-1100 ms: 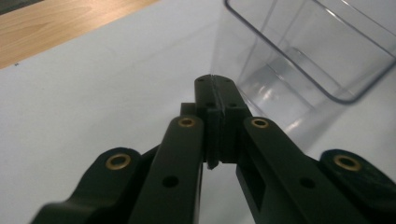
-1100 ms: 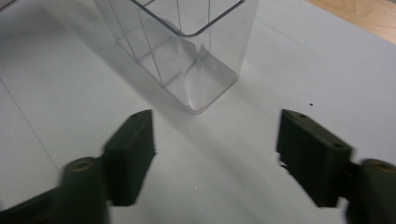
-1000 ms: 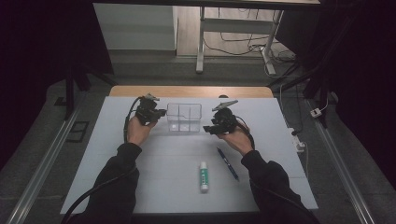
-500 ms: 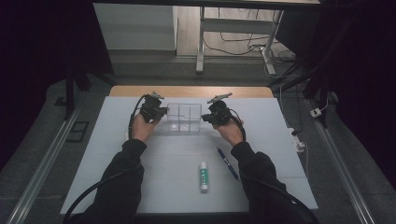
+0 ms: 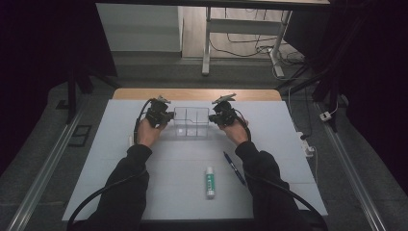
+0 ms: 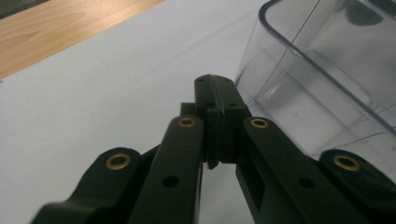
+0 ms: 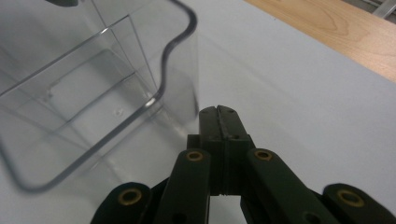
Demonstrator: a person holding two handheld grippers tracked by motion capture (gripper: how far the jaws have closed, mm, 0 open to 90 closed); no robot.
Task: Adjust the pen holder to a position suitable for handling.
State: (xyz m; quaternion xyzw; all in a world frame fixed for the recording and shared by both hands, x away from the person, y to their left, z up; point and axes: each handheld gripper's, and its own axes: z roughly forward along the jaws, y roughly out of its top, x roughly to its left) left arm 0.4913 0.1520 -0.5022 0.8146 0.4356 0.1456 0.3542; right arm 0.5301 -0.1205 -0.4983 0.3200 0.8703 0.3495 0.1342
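The clear divided organizer box (image 5: 191,122) sits at the worktop's (image 5: 288,144) far middle, flanked by the left tool (image 5: 162,115) and right tool (image 5: 217,117), both closed empty beside its walls, so pen (image 5: 234,168) and glue stick (image 5: 210,182) remain unloaded.

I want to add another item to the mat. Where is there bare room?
Free: the mat's front-left corner beside the left sleeve, and the right side beyond the pen. Crowded: the middle back, where both grippers flank the clear bin, and around the glue stick.
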